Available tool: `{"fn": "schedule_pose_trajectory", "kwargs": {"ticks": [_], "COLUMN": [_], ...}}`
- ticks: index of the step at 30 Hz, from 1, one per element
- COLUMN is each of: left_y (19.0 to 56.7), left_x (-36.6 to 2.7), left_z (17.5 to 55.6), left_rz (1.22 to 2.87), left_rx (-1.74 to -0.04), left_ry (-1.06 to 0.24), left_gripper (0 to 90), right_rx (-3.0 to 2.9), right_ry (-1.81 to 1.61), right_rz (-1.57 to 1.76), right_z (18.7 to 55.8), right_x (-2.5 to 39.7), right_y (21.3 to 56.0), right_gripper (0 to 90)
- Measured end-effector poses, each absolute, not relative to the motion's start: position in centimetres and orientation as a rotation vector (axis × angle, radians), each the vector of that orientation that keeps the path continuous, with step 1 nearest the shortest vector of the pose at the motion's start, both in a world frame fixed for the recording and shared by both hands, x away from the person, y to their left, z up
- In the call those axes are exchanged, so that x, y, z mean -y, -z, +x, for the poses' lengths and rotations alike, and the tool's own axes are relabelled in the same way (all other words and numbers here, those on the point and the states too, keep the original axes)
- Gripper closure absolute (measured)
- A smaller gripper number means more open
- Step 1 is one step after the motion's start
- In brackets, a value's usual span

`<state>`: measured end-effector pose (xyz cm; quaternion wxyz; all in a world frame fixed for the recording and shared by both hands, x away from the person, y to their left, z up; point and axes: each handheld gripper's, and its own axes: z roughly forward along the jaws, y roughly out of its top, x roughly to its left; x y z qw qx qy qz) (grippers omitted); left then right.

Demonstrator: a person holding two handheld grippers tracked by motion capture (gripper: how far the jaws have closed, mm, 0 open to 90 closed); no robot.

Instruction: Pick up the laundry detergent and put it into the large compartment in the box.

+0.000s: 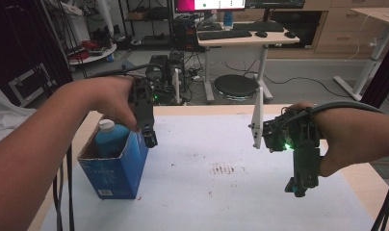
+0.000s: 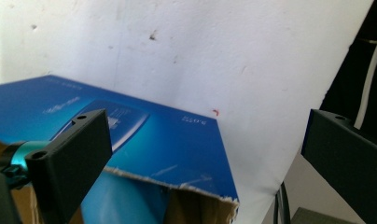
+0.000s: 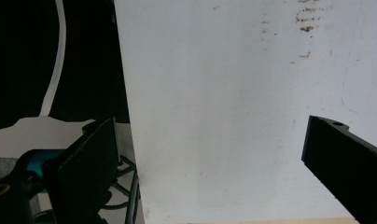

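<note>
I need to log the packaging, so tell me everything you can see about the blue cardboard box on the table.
The blue cardboard box stands upright near the left edge of the white table cover. Its outside is glossy blue with pale print and a small white label low on the front; the inside is plain brown card. The top is open, its rim roughly torn. A blue bottle with a white cap stands inside, rising above the rim. The left tool hangs open at the box's upper right corner; whether they touch is unclear.

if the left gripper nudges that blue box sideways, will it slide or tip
The blue box probably slides: it sits flat on the smooth white sheet. Its torn cardboard rim may flex first. The bottle upright inside likely adds weight low down, steadying it.
</note>
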<state>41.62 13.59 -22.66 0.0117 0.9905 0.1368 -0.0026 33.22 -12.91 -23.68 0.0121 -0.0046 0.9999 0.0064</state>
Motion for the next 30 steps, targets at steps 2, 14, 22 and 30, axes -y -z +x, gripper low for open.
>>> {"fn": "schedule_pose_trajectory", "kwargs": {"ticks": [2,14,22,30], "left_y": [22.9,24.1,24.5,24.7], "left_x": [-13.3,-12.0,-11.6,-11.4], "left_z": [41.5,41.5,41.8,41.9], "left_rz": [3.090,3.108,3.107,3.113], "left_rx": [-0.400,-0.300,-0.294,-0.291], "left_ry": [0.021,0.061,0.079,0.079], "left_gripper": [1.7,1.7,1.7,1.7], "right_rx": [-3.119,-3.111,-3.111,-3.107], "right_ry": [-0.019,-0.023,-0.031,-0.034], "right_rz": [-0.013,-0.006,0.000,0.004], "right_z": [33.2,33.1,33.4,33.7], "right_x": [12.9,13.3,13.7,13.9], "right_y": [23.7,23.3,23.1,23.1], "right_gripper": [3.1,3.2,3.2,3.2]}}
